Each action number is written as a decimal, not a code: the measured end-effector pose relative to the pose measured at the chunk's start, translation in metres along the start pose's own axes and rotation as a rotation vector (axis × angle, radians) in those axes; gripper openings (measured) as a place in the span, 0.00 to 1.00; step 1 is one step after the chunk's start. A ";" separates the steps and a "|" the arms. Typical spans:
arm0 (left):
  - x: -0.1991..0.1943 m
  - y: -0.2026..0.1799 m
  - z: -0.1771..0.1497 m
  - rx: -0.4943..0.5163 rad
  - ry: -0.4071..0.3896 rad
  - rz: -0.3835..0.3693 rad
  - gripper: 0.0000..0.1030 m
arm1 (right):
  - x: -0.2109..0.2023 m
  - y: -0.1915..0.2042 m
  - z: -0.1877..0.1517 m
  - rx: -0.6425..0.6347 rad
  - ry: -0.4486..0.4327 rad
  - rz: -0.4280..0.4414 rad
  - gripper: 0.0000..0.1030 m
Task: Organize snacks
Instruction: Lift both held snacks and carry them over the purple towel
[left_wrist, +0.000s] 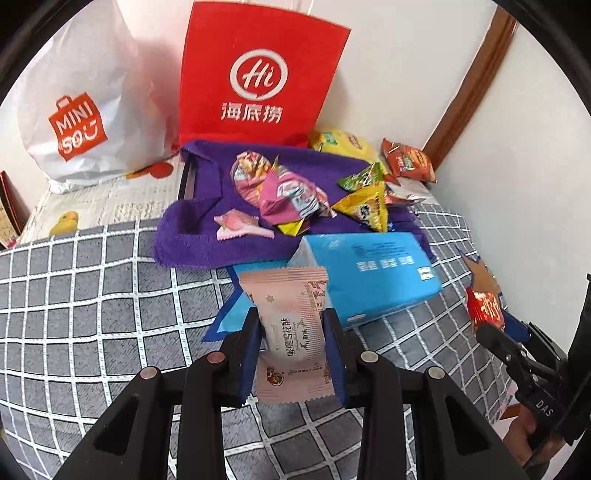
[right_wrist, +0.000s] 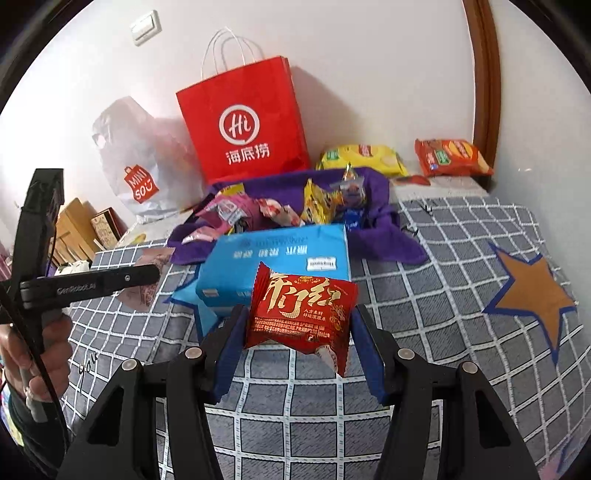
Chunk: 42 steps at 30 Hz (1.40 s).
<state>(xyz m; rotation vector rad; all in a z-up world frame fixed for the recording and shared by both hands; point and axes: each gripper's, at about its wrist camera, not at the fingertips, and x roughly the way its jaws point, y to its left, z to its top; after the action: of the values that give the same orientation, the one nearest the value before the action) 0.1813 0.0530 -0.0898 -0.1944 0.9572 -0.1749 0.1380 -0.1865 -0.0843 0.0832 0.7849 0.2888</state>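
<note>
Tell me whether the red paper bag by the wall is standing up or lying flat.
Standing up. The red paper bag rests on its base against the wall, white handles pointing upward, behind the purple towel.

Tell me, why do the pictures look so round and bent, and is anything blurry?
Left wrist view: fisheye bows the door frame; the pink snack packet is sharp. Right wrist view: the grid blanket curves, corners go black, and the red paper bag casts a soft shadow.

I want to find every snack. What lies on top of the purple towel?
On the purple towel lies a heap of small snack packets. The blue box covers its near edge, hiding anything there.
</note>
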 end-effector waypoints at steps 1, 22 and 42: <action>-0.004 -0.002 0.001 0.001 -0.007 -0.003 0.30 | -0.002 0.001 0.003 -0.001 -0.006 -0.002 0.55; -0.042 -0.020 0.018 0.010 -0.071 -0.008 0.30 | -0.015 0.004 0.039 -0.006 -0.049 -0.030 0.55; -0.045 -0.032 0.044 0.015 -0.074 -0.021 0.30 | -0.005 0.005 0.079 -0.029 -0.071 -0.008 0.55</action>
<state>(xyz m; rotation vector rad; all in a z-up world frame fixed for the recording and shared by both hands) 0.1907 0.0360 -0.0217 -0.1959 0.8806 -0.1933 0.1896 -0.1801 -0.0243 0.0625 0.7102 0.2878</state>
